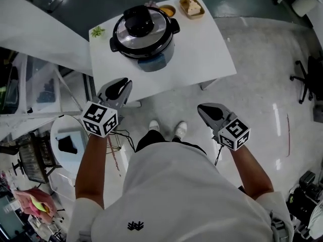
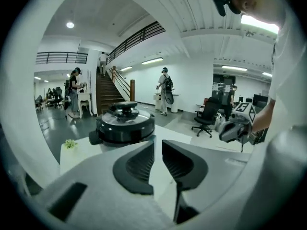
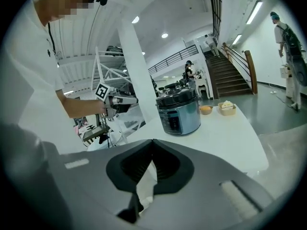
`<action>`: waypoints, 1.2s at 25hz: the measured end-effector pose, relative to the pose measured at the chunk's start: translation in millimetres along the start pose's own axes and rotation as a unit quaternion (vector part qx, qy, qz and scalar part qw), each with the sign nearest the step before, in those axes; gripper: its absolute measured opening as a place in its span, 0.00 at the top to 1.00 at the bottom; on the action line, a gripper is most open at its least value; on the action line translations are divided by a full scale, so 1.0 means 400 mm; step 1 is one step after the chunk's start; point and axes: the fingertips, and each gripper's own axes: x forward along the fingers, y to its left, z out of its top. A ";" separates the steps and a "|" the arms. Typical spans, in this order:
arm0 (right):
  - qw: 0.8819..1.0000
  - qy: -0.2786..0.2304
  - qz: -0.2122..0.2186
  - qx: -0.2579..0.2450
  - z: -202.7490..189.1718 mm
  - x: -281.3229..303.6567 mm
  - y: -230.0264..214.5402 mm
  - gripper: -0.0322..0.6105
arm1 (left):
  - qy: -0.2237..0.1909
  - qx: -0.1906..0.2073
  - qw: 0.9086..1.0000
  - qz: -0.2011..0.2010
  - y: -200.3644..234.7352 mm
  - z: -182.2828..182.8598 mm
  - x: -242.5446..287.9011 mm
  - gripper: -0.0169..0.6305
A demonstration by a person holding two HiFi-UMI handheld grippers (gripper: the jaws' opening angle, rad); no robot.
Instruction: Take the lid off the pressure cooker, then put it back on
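A black and silver pressure cooker (image 1: 144,34) stands on the white table (image 1: 202,54) with its black-knobbed lid (image 1: 140,23) on. Both grippers hang in front of the table's near edge, apart from the cooker. My left gripper (image 1: 116,88) points at the cooker (image 2: 124,124); its jaws (image 2: 158,145) stand a narrow slit apart with nothing between them. My right gripper (image 1: 212,113) is lower right, with its jaws (image 3: 152,145) shut tip to tip and empty. In the right gripper view the cooker (image 3: 178,110) shows its blue front panel, and the left gripper (image 3: 117,101) is at its left.
At the table's far edge stand an orange-filled bowl (image 1: 167,10), a dish of pale food (image 1: 192,7) and a small green plant (image 1: 97,32). An office chair (image 1: 309,77) is at the right and a round white stand (image 1: 68,135) at the left. Stairs (image 2: 106,91) and people are in the background.
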 end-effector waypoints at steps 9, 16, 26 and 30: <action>0.999 -0.004 0.040 -0.036 0.035 0.060 0.147 0.93 | 0.017 -0.038 0.997 -0.068 -0.266 -0.147 -0.120 0.96; 0.996 0.009 0.064 -0.055 0.017 0.080 0.311 0.93 | 0.009 -0.064 0.994 -0.090 -0.356 -0.194 -0.264 0.96; 0.996 0.006 0.069 -0.061 -0.020 0.056 0.486 0.93 | -0.011 -0.105 0.988 -0.109 -0.443 -0.266 -0.417 0.96; 0.995 0.016 0.078 -0.066 -0.044 0.043 0.516 0.93 | -0.010 -0.092 0.991 -0.100 -0.460 -0.274 -0.429 0.96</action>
